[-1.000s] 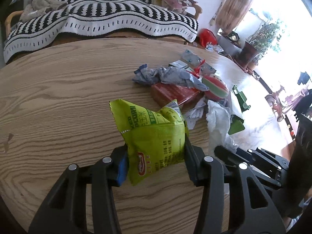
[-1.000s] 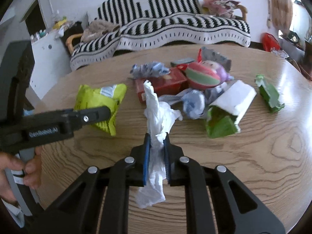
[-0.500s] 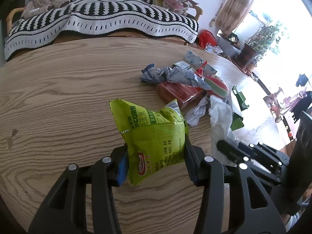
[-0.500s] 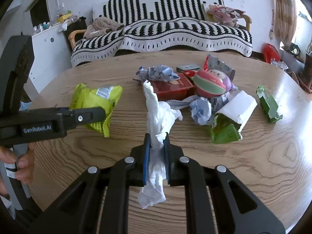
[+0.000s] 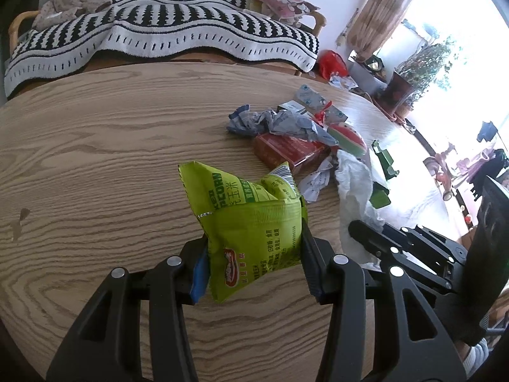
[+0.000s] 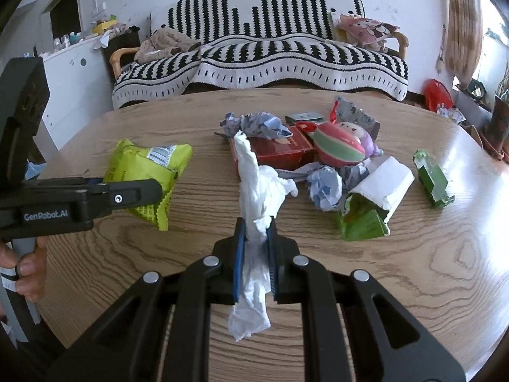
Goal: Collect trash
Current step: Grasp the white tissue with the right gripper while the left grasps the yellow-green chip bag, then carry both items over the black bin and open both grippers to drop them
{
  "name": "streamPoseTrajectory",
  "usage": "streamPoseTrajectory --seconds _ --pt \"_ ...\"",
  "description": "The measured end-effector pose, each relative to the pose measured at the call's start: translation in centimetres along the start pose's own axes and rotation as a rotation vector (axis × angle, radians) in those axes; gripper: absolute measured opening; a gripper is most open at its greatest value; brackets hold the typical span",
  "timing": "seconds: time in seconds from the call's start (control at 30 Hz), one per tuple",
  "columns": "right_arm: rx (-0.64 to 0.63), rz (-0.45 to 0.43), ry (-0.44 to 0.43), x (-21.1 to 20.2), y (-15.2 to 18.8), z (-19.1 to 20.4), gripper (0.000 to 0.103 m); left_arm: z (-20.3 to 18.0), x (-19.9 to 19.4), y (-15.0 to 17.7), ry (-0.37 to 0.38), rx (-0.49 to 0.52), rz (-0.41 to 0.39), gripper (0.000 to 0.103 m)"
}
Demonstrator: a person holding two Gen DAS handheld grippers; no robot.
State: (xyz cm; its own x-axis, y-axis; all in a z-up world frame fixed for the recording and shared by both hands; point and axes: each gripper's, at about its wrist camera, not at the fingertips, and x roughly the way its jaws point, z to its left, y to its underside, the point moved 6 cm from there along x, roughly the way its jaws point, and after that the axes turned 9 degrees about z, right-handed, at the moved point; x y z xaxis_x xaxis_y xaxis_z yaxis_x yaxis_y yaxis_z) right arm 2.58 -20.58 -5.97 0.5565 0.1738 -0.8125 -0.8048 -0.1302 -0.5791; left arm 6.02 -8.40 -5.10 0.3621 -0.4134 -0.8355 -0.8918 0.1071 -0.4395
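My left gripper (image 5: 254,248) is shut on a green snack bag (image 5: 251,219) and holds it above the wooden table (image 5: 95,146). The bag also shows in the right wrist view (image 6: 146,172), gripped by the left gripper (image 6: 133,191). My right gripper (image 6: 256,235) is shut on a crumpled white tissue (image 6: 257,187), which stands up between the pads and hangs out below. The tissue shows in the left wrist view (image 5: 353,191) with the right gripper (image 5: 366,232) under it.
A trash pile lies mid-table: a red box (image 6: 280,149), crumpled blue-grey wrappers (image 6: 257,124), a striped round toy (image 6: 340,149), a paper ball (image 6: 324,184), a green-and-white carton (image 6: 372,200), a green piece (image 6: 431,178). A striped sofa (image 6: 261,60) stands behind.
Both grippers have pulled back a little from the trash pile with the snack bag and tissue still held. The pile looks farther away.
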Motion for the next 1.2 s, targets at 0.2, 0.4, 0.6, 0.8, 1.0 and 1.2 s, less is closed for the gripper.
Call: streamPoseTrajectory --seconds 0.2,0.4,0.6,0.8,1.0,1.2 --pt "0.001 0.008 -0.001 0.2 -0.1 0.1 0.014 -0.2 0.1 0.0 0.006 -0.003 0.004 0.048" --pt "0.017 0.002 -0.006 0.3 0.0 -0.2 0.014 -0.5 0.4 0.2 0.004 0.003 0.013 0.048" --pt "0.019 0.005 -0.008 0.3 0.2 -0.4 0.014 -0.6 0.5 0.2 0.006 0.005 0.015 0.048" --pt "0.017 -0.018 0.007 -0.2 0.1 -0.7 0.014 -0.7 0.4 0.2 0.007 0.003 0.004 0.048" --pt "0.144 -0.062 0.001 -3.8 0.4 -2.8 0.014 -2.7 -1.3 1.2 0.026 0.044 -0.023 0.048" --pt "0.219 -0.145 0.053 -10.8 2.6 -7.3 0.014 -8.5 -3.7 2.3 0.080 0.097 -0.044 0.048"
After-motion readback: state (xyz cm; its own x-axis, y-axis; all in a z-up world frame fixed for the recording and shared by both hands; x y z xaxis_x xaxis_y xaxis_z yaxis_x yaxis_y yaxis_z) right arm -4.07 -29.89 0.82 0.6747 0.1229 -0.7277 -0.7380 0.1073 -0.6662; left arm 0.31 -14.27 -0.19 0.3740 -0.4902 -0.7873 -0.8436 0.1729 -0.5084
